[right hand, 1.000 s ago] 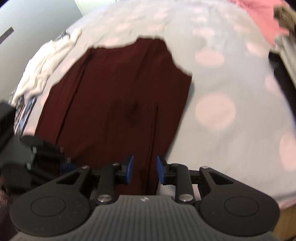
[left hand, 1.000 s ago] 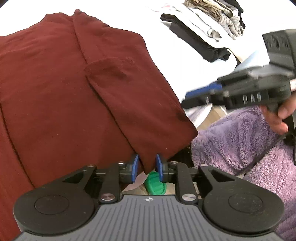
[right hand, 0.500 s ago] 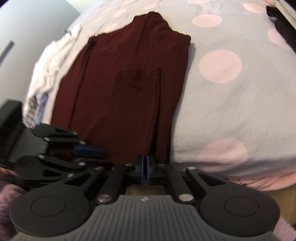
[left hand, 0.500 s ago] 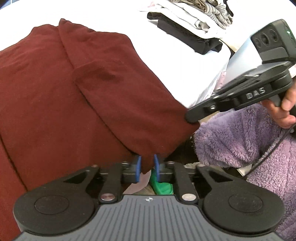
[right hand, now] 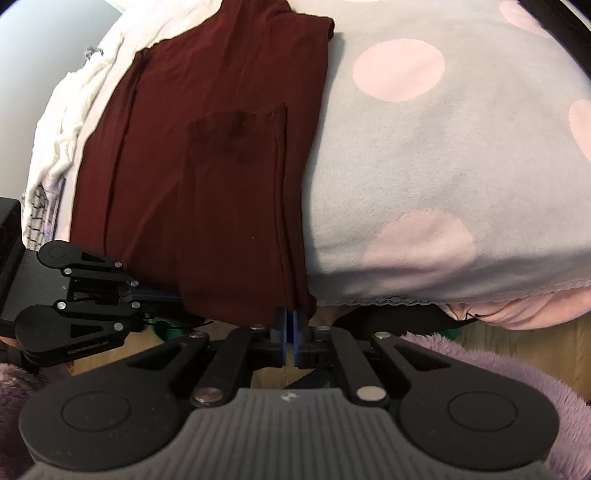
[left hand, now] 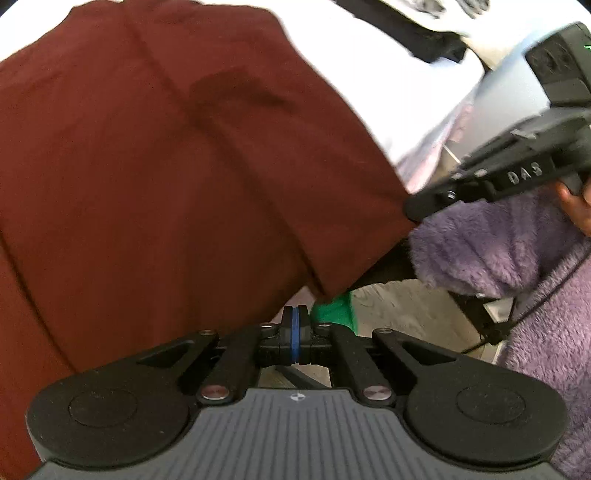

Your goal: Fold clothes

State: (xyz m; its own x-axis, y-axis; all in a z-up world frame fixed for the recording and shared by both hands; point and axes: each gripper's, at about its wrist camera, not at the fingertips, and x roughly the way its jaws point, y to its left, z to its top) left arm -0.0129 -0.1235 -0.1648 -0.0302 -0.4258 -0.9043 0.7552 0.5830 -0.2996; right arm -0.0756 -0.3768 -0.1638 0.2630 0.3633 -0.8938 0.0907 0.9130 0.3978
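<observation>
The maroon garment (right hand: 221,166) lies lengthwise on the bed's polka-dot blanket (right hand: 443,155), its near end hanging over the bed's front edge. It is already narrowed: both long sides look folded inward, with a sleeve laid on top (its darker cuff patch shows mid-panel), so the lengthwise folds seem done.

Both claws sit at that near hem. The left gripper (left hand: 295,325) has just been closing and its blue pads now meet with almost no gap; in the right wrist view its fingers reach in under the hem's left corner, so it is most likely pinching the cloth edge there. The right gripper (right hand: 290,325) is also together, clamped at the hem's right corner, where the fabric drops between its pads.

What is left, as I judge it: carrying this held hem up toward the far end to halve the strip, perhaps once more, then adding it to the stack of folded clothes (left hand: 424,29) at the bed's far side. A white garment (right hand: 70,122) beside the maroon one still lies unfolded.
</observation>
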